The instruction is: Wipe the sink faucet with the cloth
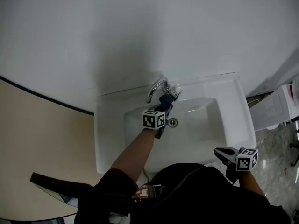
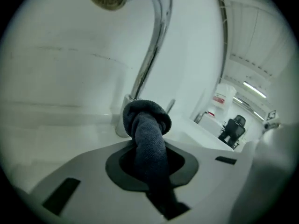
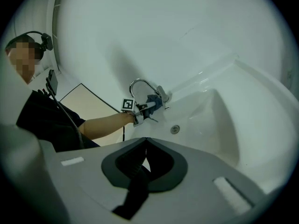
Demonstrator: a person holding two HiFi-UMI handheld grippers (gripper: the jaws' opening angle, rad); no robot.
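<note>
Mostly white — sink [image 1: 105, 139] against wall [image 1: 140, 31], glossy floor [image 1: 276, 149] at right.

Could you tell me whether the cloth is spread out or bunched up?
Bunched up: the dark blue cloth sticks out of the left gripper as a twisted wad.

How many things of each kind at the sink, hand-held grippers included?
sink: 1
faucet: 1
drain: 1
cloth: 1
hand-held grippers: 2, left shut on the cloth, right shut and empty
Total: 6
</note>
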